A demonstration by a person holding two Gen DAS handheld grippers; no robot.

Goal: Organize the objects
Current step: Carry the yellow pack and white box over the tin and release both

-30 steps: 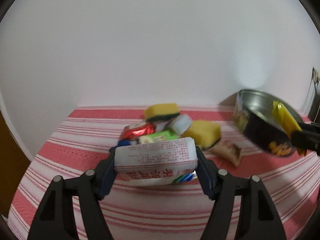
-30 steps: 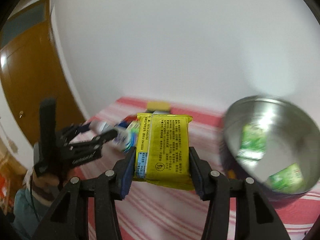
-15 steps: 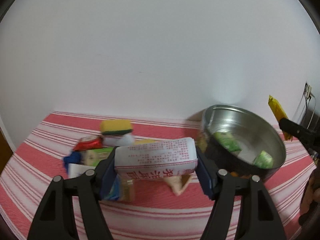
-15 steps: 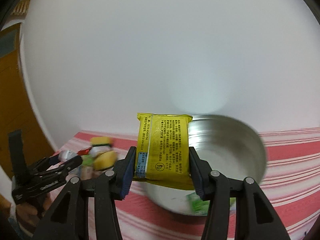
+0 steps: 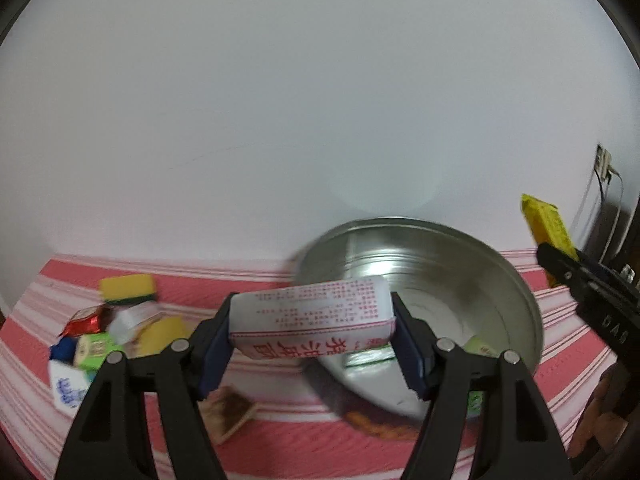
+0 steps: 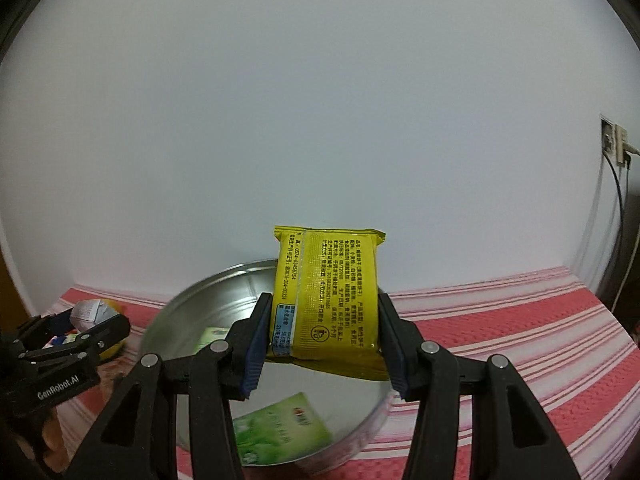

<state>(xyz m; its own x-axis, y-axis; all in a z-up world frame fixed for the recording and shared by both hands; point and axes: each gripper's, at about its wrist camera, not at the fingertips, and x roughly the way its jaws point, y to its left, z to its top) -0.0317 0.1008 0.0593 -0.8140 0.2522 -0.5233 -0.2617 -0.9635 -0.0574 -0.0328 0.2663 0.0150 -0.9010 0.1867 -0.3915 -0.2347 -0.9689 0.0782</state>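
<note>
Green packets [image 6: 276, 434] lie in the steel bowl [image 6: 192, 308]; left tongs [image 5: 312, 332] clamp a white packet [image 5: 310, 316], right tongs [image 6: 324, 340] a yellow packet [image 6: 328, 300].

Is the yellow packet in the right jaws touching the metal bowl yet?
Cannot tell. In the right wrist view the yellow packet overlaps the metal bowl rim; in the left wrist view it appears raised beside the bowl, but neither shows a plain gap.

i see a white packet [image 5: 310, 318] printed with red characters in my left view. in my right view the packet [image 6: 326, 300] is yellow with dark small print and a pale blue patch. the bowl [image 6: 192, 312] is silvery metal, with green sachets [image 6: 276, 432] inside. the cloth [image 6: 520, 328] is red with white stripes. the sponge [image 5: 127, 289] is yellow over dark green. the wall [image 5: 280, 100] is plain white.
</note>
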